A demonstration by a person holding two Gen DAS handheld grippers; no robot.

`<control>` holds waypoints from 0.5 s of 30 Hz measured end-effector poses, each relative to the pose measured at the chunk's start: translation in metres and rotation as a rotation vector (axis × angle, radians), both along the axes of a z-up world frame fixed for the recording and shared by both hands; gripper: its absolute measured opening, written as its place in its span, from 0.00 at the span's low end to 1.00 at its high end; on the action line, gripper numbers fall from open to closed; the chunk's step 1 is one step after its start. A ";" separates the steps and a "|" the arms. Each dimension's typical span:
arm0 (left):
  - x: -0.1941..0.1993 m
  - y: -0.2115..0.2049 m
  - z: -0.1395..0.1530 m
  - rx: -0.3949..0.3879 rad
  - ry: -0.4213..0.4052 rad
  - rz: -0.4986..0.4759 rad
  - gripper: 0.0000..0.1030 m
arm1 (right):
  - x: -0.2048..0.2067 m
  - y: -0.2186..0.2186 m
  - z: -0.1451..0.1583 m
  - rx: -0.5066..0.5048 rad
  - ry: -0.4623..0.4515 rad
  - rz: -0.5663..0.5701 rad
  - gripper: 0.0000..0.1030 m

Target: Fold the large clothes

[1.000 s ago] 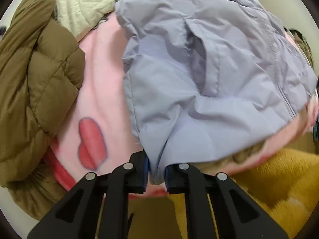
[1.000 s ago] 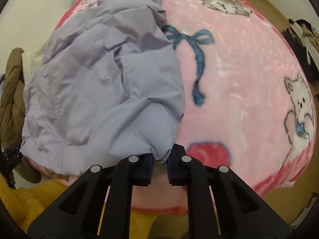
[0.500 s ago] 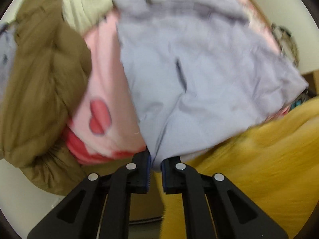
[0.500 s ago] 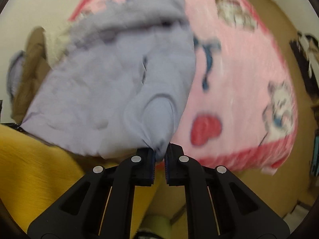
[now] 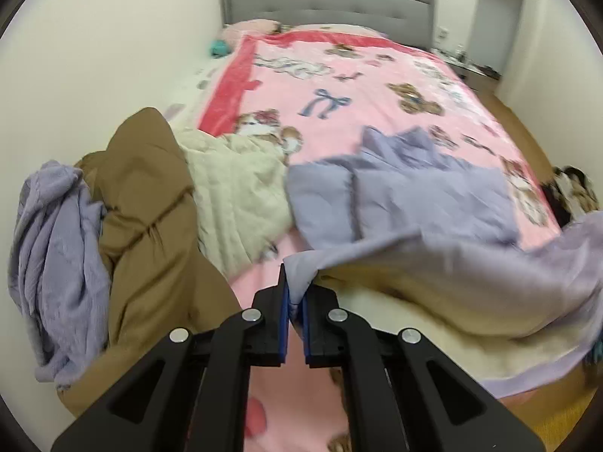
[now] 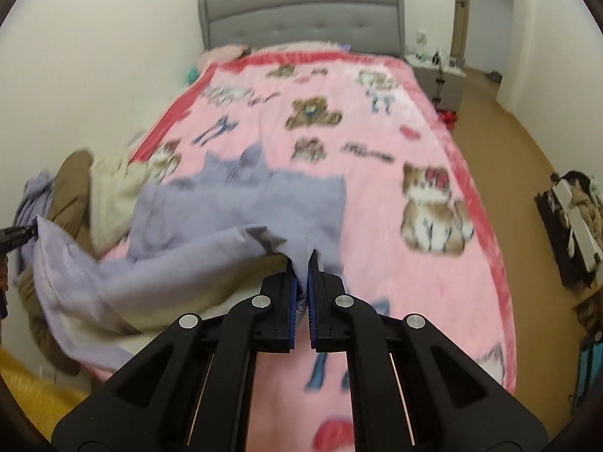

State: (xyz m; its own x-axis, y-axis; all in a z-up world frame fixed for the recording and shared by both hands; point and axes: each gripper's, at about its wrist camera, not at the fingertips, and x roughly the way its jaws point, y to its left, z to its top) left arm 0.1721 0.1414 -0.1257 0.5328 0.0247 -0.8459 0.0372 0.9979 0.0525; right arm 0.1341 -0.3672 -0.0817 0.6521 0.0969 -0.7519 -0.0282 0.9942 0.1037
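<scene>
Lavender jacket: hem lifted off the pink blanket, long axis across the bed from 9 to 3 o'clock, cream lining showing underneath, far part lying on the blanket toward 12. Left gripper clenched on one hem corner; right gripper clenched on the other. At 9 to 10 o'clock in the left view: lilac knit, brown coat, cream quilted garment, heaped. Blanket script blurred, unreadable. Farthest, at 12: grey headboard.
</scene>
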 end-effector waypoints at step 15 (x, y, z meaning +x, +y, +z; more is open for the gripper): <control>0.183 -0.006 -0.031 0.034 -0.174 0.245 0.05 | 0.219 -0.012 -0.057 0.043 -0.068 -0.069 0.04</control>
State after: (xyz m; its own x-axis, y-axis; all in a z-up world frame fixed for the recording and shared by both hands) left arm 0.3548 0.1352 -0.1566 0.6448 0.1971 -0.7385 -0.2167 0.9737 0.0707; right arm 0.3530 -0.3791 -0.1382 0.7075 0.0815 -0.7019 0.0316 0.9887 0.1466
